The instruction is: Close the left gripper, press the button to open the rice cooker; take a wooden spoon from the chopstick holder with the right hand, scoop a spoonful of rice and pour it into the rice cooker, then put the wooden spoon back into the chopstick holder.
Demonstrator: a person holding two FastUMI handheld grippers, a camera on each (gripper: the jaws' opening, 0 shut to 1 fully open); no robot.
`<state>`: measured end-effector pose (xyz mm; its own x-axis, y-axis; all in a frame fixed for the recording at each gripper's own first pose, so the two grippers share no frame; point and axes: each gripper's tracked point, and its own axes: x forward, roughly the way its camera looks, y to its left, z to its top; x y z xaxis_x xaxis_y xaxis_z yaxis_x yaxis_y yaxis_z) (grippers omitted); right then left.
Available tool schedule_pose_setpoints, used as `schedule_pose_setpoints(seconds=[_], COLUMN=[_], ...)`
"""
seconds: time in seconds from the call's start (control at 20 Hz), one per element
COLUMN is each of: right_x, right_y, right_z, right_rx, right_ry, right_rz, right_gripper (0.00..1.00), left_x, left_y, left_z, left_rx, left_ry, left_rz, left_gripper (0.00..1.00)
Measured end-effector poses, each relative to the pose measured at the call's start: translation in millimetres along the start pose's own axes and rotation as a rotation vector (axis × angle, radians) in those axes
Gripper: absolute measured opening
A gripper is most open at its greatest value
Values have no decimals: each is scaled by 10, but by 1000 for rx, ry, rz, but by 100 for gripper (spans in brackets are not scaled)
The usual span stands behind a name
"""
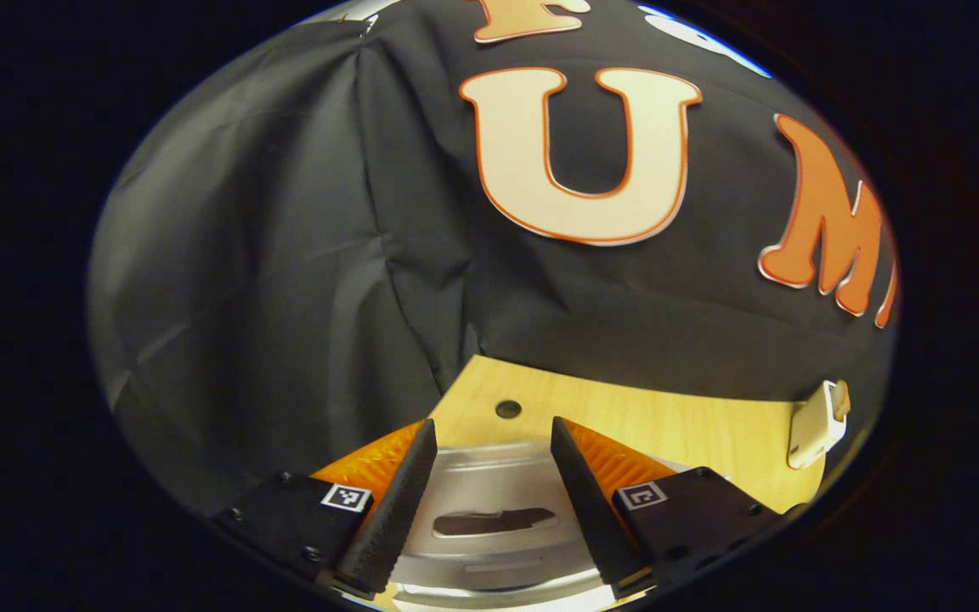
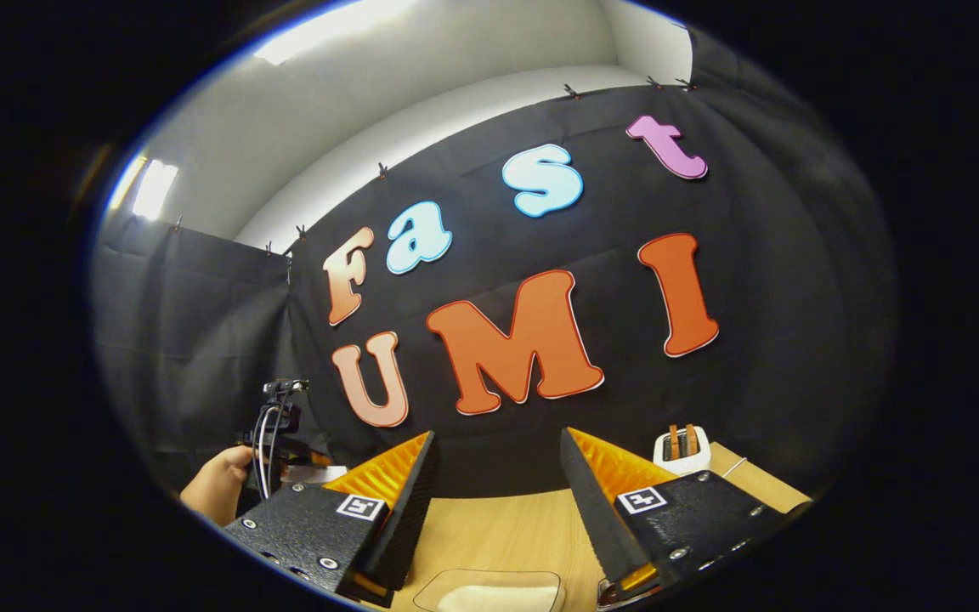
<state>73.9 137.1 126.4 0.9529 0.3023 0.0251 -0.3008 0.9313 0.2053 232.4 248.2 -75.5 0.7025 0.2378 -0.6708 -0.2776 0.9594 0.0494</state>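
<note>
In the left gripper view, the left tool [image 1: 489,476] hangs with its fingers spread wide and nothing between them, poised above the silver lid of the rice cooker [image 1: 489,497], whose dark recessed handle slot lies in the gap between the two fingers. The cooker sits on the wooden counter [image 1: 676,425], near a round hole [image 1: 507,409] in the board. At the far right edge of the counter stands the white chopstick holder [image 1: 817,425], a pale wooden piece poking from its top, possibly the spoon. In the right gripper view, the right tool [image 2: 496,484] is likewise wide open and empty above the counter, with a clear container of rice [image 2: 489,591] just below its fingers. The chopstick holder stands beyond the right finger with two wooden handles upright in it. At lower left, a hand [image 2: 217,484] grips the other device.
</note>
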Motion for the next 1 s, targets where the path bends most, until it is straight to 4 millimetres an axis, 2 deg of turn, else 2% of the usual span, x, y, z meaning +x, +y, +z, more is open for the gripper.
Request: schedule_pose_setpoints(seconds=[0.05, 0.2, 0.3, 0.35, 0.45, 0.55, 0.6, 0.65, 0.7, 0.75, 0.85, 1.0], right_x=[-1, 15, 16, 38, 55, 71, 84, 101, 104, 117, 129, 104], right_y=[-30, -25, -61, -78, -85, -107, -127, -139, -151, -149, -146, -194], right_z=[-13, -81, -146, -194, -295, -400, -441, -475, -508, -538, -602, -687], right_rx=[-7, -38, -66, -77, -93, -95, -94, -97, -96, -95, -101, -122], right_ry=[-4, 3, 9, 16, 38, 64, 72, 81, 88, 94, 109, 120], right_rz=[-2, 10, 7, 3, 9, 16, 17, 17, 16, 19, 26, 19], right_gripper=[84, 84, 84, 84, 84, 84, 84, 84, 84, 84, 84, 84], left_x=[-11, -106, -145, -108, -114, -104, -43, 21, 30, 35, -52, 44], left_y=[-1, -16, -36, -64, -70, -83, -75, -75, -84, -89, -104, -108], left_z=[-126, -470, -581, -616, -722, -870, -962, -1068, -1263, -1150, -1270, -1216], left_rx=[10, 46, 65, 69, 76, 81, 79, 77, 46, 44, 42, 47], left_ry=[0, 18, 4, -8, -20, 0, 21, 45, 92, 11, 23, -23], left_rz=[-5, 2, 15, 20, 24, 19, 13, -1, -23, -34, -14, 16], left_gripper=[87, 87, 88, 92, 87, 87, 87, 92, 87, 87, 85, 86])
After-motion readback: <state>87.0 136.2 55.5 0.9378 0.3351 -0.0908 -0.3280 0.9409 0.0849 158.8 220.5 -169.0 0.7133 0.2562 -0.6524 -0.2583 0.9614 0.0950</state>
